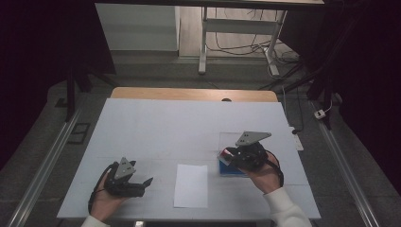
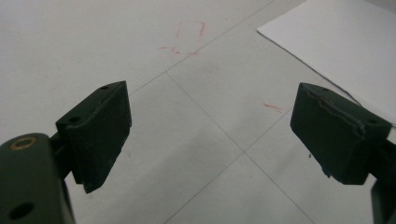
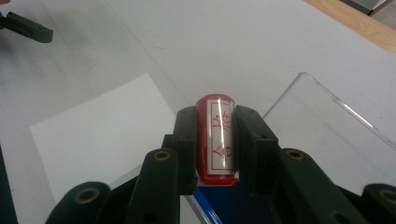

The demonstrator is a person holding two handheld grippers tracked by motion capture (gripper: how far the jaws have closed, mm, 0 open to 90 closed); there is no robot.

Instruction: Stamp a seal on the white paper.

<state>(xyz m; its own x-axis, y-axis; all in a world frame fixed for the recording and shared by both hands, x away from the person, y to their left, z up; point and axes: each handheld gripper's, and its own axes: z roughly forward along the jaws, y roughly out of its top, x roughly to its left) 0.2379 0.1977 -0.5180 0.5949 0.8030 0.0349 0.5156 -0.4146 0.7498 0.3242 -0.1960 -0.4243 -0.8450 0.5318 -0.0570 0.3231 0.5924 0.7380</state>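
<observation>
The right gripper [image 3: 219, 140] is clamped on a red stamp [image 3: 218, 140], one black jaw pressed against each long side. The stamp's label is white with red characters; its lower end is hidden between the jaws, and the characters are hard to read. In the high view this gripper [image 1: 231, 156] sits at about 4 o'clock on the table, over a blue pad [image 1: 231, 170] whose far part it covers. A clear acrylic sheet [image 3: 336, 135] lies under and beyond the jaws, at 2 o'clock from the stamp; its near edge is cut off by the frame. The right hand [image 1: 265, 172] grasps the gripper body from behind, forearm entering from the bottom edge in a white sleeve [image 1: 288, 210].

The left gripper [image 2: 210, 126] is unloaded: jaws wide apart, only bare table surface [image 2: 196, 154] between them. In the high view it [image 1: 142, 182] lies low at about 8 o'clock, jaws pointing toward 3 o'clock, with the left hand [image 1: 106, 196] cupped beneath it.

A white paper sheet [image 1: 190, 185] lies flat between the two grippers, at 6 o'clock on the table, touching neither. Faint red pen marks [image 2: 187, 39] on the surface are too slight to decipher.
</observation>
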